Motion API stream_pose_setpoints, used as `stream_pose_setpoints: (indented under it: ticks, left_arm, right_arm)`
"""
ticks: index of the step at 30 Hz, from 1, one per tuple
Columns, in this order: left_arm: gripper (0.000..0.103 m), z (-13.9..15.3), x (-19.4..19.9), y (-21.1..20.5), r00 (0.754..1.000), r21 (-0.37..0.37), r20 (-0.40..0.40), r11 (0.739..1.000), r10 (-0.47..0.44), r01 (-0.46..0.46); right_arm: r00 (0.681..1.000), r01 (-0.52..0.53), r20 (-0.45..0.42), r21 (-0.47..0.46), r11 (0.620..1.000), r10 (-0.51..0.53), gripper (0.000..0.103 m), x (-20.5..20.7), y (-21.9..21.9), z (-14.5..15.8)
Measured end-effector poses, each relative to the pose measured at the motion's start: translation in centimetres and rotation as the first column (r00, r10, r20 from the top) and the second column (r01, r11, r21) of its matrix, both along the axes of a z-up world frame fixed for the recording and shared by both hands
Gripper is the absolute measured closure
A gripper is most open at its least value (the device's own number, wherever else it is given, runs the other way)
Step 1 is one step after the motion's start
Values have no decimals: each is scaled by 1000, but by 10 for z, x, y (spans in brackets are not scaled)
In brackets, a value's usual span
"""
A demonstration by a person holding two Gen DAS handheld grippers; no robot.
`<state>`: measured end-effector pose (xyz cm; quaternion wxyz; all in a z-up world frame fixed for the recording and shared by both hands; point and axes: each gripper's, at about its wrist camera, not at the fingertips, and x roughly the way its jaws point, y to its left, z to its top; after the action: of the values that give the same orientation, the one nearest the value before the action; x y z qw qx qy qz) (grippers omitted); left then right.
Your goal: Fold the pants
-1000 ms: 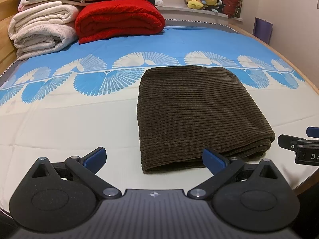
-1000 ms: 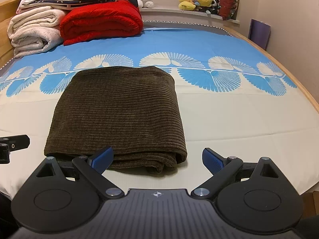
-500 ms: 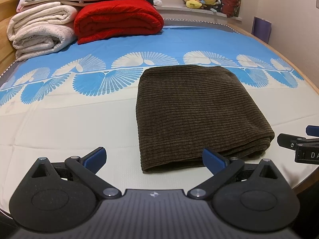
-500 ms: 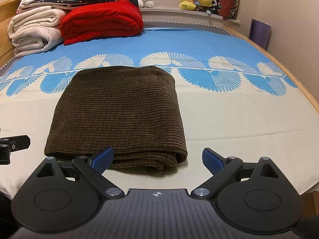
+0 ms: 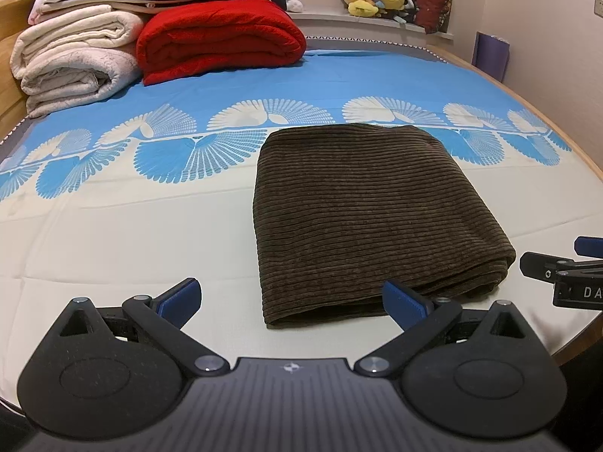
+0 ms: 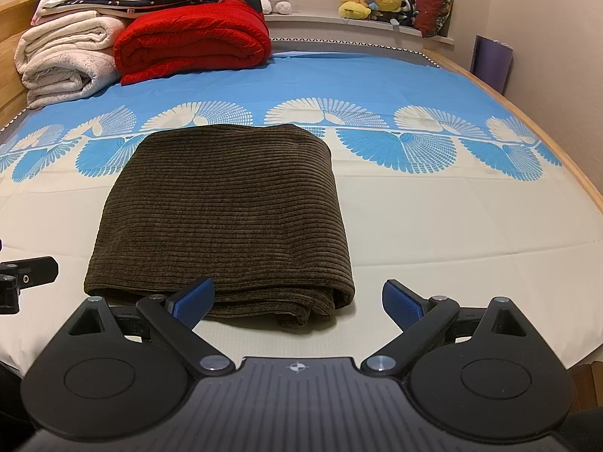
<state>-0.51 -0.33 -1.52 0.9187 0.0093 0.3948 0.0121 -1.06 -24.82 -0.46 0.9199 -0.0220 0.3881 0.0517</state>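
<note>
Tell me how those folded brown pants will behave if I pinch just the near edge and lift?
The pants look like thick, soft corduroy, so they would likely sag and droop. The layers at the near right corner lie loose, so one pinch may catch only some and unfold the stack. They will probably drag on the sheet rather than slide.

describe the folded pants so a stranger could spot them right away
On the bed, look at the plain cream end nearest the cameras. The pants lie there alone, folded into a flat rectangle. They are dark brown ribbed corduroy, unlike the red blanket and pale blankets stacked far back.
</note>
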Motion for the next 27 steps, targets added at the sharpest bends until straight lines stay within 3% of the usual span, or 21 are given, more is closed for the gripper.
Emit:
stream_pose_setpoints:
  ticks: [27]
  left_arm:
    - [0,-1,0,1,1000,4,-3,1000,-17,17]
  right_arm:
    - [1000,-1,-2,1,1000,1,7,0,1,-1]
